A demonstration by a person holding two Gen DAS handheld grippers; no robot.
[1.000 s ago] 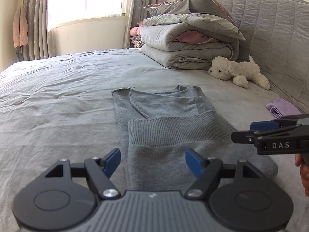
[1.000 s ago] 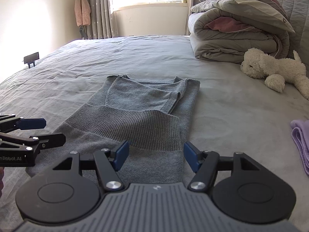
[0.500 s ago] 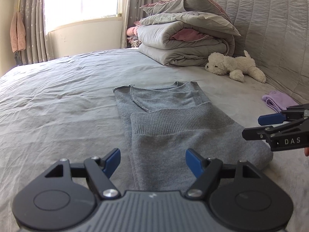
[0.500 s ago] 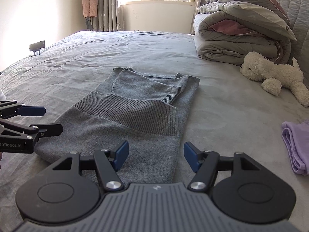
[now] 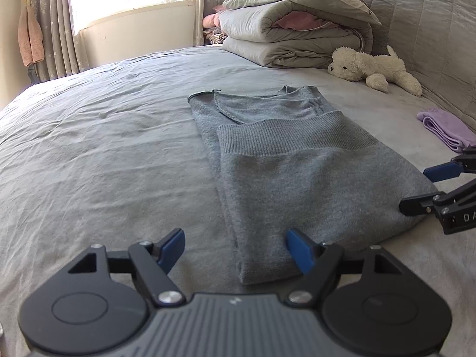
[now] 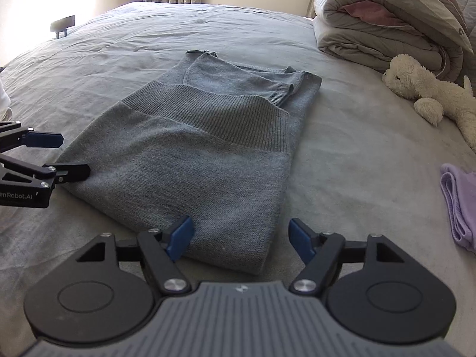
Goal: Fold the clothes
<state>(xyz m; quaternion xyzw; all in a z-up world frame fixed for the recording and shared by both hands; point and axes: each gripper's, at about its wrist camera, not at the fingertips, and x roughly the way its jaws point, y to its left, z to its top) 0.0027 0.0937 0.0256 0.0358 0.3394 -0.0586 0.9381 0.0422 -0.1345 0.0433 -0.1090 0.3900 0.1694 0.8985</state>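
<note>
Grey bed [image 5: 98,136], frame centre: folded grey sweater [image 5: 297,172]. I hold the left gripper [image 5: 235,248] and the right gripper [image 6: 239,238], just widened, agape and empty at its near corners, poised for the next fold.

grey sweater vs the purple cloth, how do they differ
The grey sweater is large and lies mid-bed between the open left gripper and right gripper; the purple cloth is small and lies off by the right edge. The sweater is ribbed knit; the cloth looks smooth. Both lie folded on the bed.
</note>
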